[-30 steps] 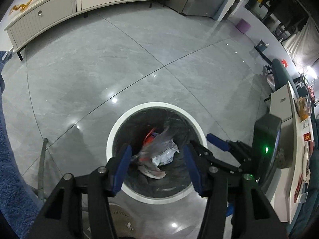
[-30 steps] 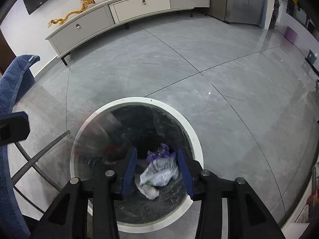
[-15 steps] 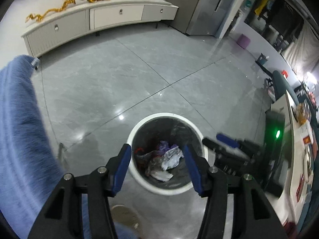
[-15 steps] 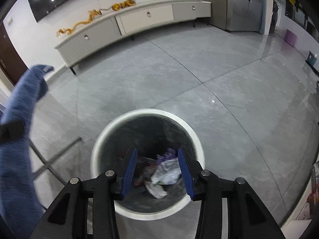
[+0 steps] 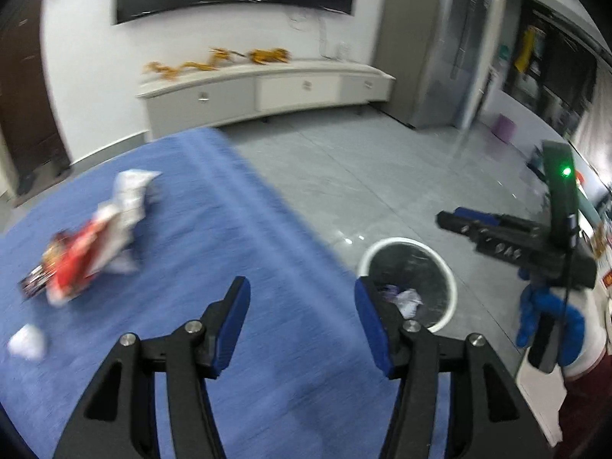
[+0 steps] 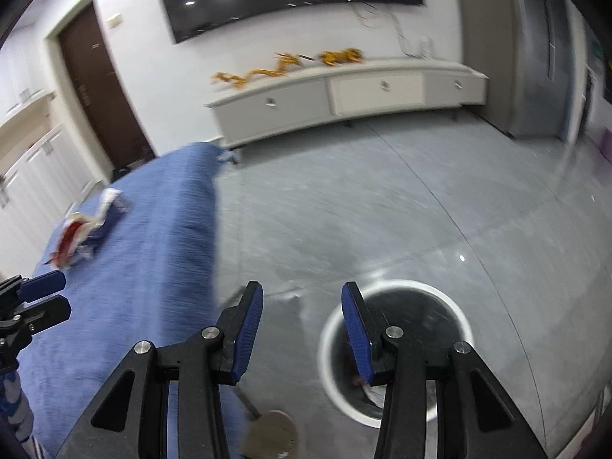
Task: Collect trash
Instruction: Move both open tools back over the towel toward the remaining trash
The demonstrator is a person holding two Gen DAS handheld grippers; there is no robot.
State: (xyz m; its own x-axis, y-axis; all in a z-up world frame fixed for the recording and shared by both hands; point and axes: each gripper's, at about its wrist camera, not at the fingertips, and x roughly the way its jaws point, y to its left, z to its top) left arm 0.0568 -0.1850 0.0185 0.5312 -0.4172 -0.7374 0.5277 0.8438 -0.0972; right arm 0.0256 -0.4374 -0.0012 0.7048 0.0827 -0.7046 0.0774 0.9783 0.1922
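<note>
A white-rimmed round trash bin (image 5: 409, 283) stands on the floor with wrappers inside; it also shows in the right wrist view (image 6: 397, 348). A blue-covered table (image 5: 199, 267) holds a red and white wrapper pile (image 5: 88, 244) and a small white crumpled paper (image 5: 26, 342). The pile also shows in the right wrist view (image 6: 84, 229). My left gripper (image 5: 302, 325) is open and empty over the table's right part. My right gripper (image 6: 302, 329) is open and empty, above the floor between table and bin. The right gripper also shows at the right of the left wrist view (image 5: 459, 222).
A long white low cabinet (image 5: 264, 91) with gold dragon figures runs along the far wall under a dark screen. A brown door (image 6: 99, 88) is at the left. A grey fridge (image 5: 432, 46) stands at the right. Grey tiled floor (image 6: 382, 206) lies between.
Both grippers have lifted up and away from the bin and swung left toward the blue table. The views now look out over the room instead of down into the bin. Both stay open.
</note>
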